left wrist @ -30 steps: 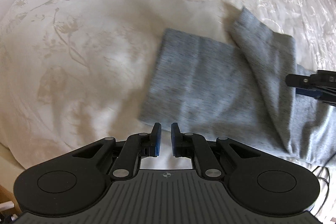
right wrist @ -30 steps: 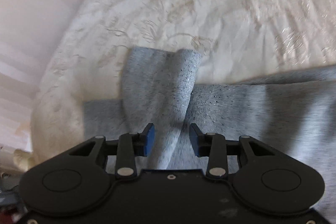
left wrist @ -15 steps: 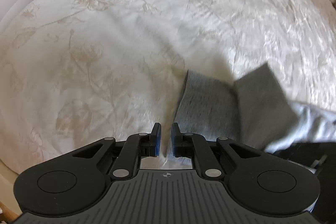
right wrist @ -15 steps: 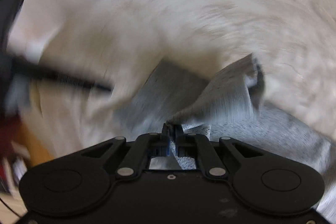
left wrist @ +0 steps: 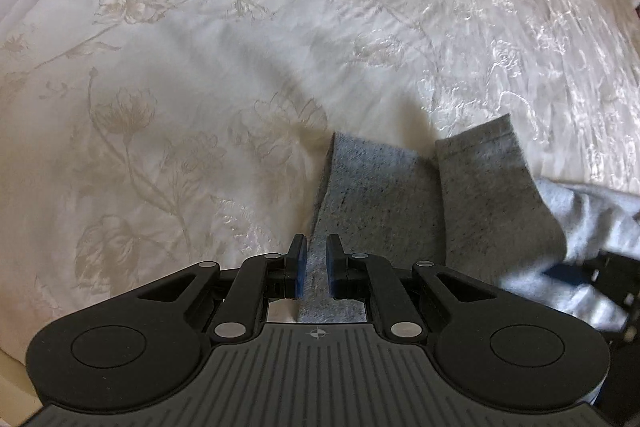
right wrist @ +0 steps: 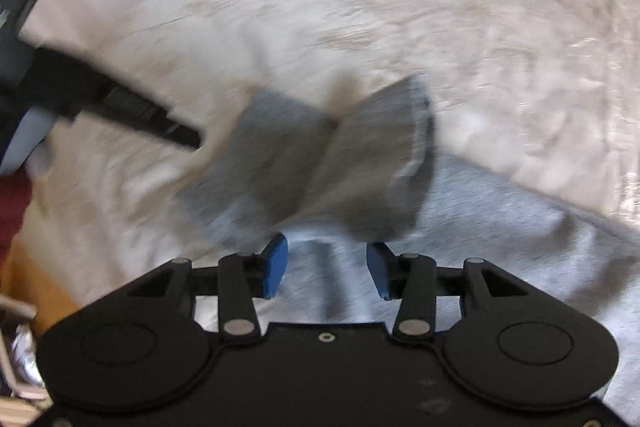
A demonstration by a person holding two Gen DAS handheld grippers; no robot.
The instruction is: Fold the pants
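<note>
Right gripper (right wrist: 326, 269) released, opening above pants (right wrist: 320, 163).

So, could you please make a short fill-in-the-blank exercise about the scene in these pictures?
1. The grey pants lie on a cream ____ with a floral pattern.
2. The left hand-held gripper is nearly ____, grey cloth showing between its pads.
3. The pads of the right hand-held gripper are coloured ____.

Answers: bedspread; shut; blue
</note>
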